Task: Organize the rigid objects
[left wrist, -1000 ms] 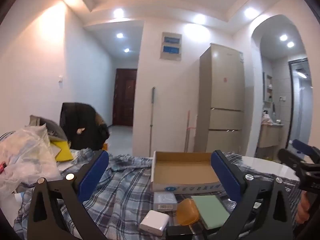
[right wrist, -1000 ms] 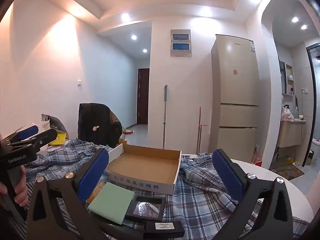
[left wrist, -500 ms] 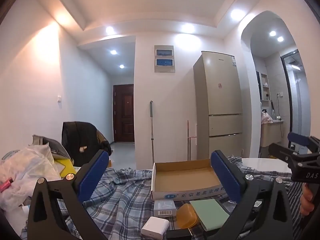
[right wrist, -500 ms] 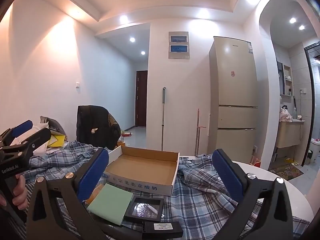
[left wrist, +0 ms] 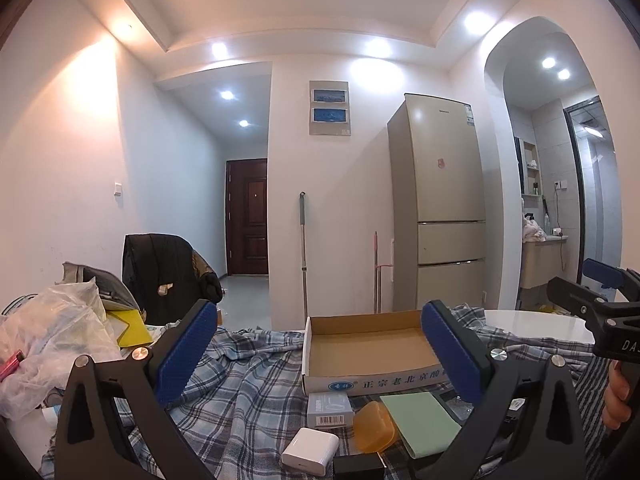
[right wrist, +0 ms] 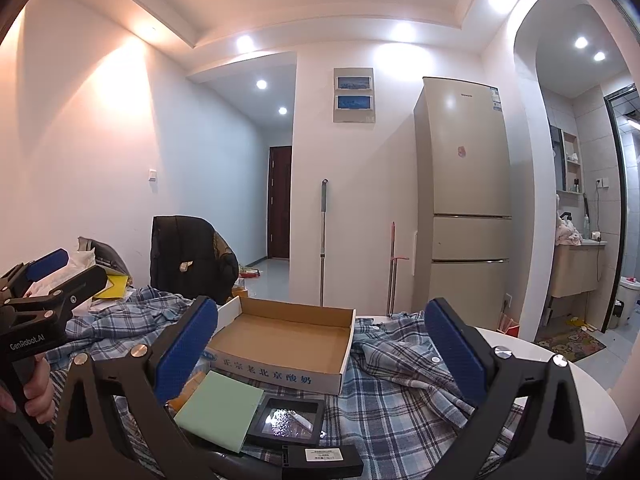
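Plaid cloth (right wrist: 400, 396) covers table; empty cardboard box (right wrist: 288, 340) sits mid, green pad (right wrist: 218, 408), black case (right wrist: 288, 420), white charger (left wrist: 310, 450) & orange case (left wrist: 374, 428) loose just in front. Left gripper (left wrist: 316, 356) & right gripper (right wrist: 320, 348) both wide open, holding nothing, raised above items. Looks like pre-pick stage; next: lower onto one item, close, move to box

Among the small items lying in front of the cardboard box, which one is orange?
The rounded translucent orange case, between the barcoded grey box and green pad; the others are not orange.
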